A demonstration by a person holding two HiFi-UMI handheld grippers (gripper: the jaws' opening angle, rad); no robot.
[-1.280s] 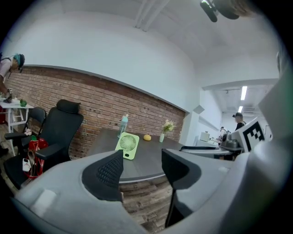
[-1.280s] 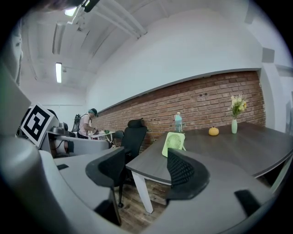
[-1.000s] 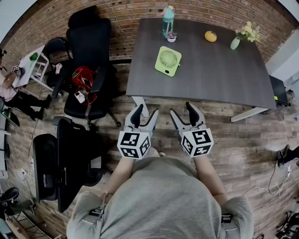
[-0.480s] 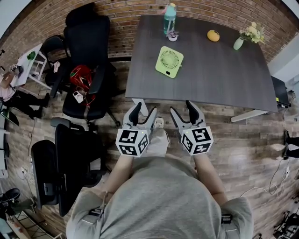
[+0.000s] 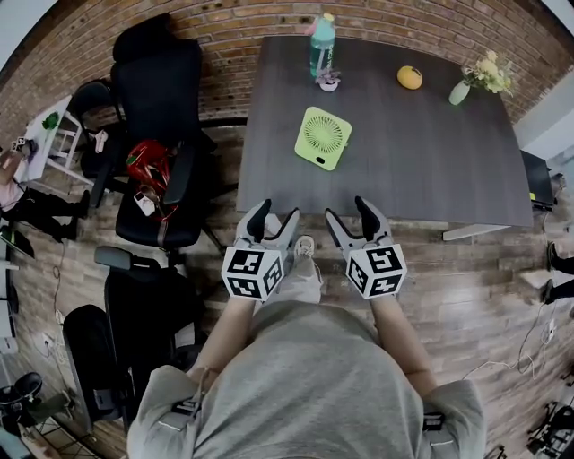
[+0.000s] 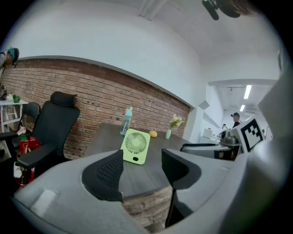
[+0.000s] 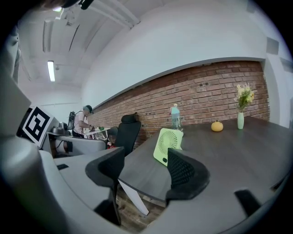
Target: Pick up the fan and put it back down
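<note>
- The left gripper point(image 6: 142, 157) is holding its jaws wide apart, with nothing gripped between them; only the far-off fan point(image 6: 136, 146) is showing through the gap.
- The right gripper point(image 7: 145, 155) is likewise keeping its jaws spread wide and gripping nothing.
- In the head view, both grippers are sitting side by side at the centre of the frame, pointing toward the top. Their tips are hanging just below the near edge of the surface point(image 5: 421, 161), above the wood-patterned floor point(image 5: 484, 269).
- The fan, light green and square, is standing upright on the surface in the upper middle of the head view. It is near the surface's left part and well apart from both grippers.
- Above the fan in the head view, a teal bottle point(image 5: 321, 45) is standing near the surface's far edge, with a small pot point(image 5: 328, 82) just beside it.
- To the right of these, an orange round thing point(image 5: 410, 77) and a pale vase point(image 5: 460, 91) of flowers are resting along the far side.
- A black office chair point(image 5: 161, 99) is standing at the upper left, beside the surface.
- A brick wall point(image 5: 224, 22) is running across the top of the frame.
</note>
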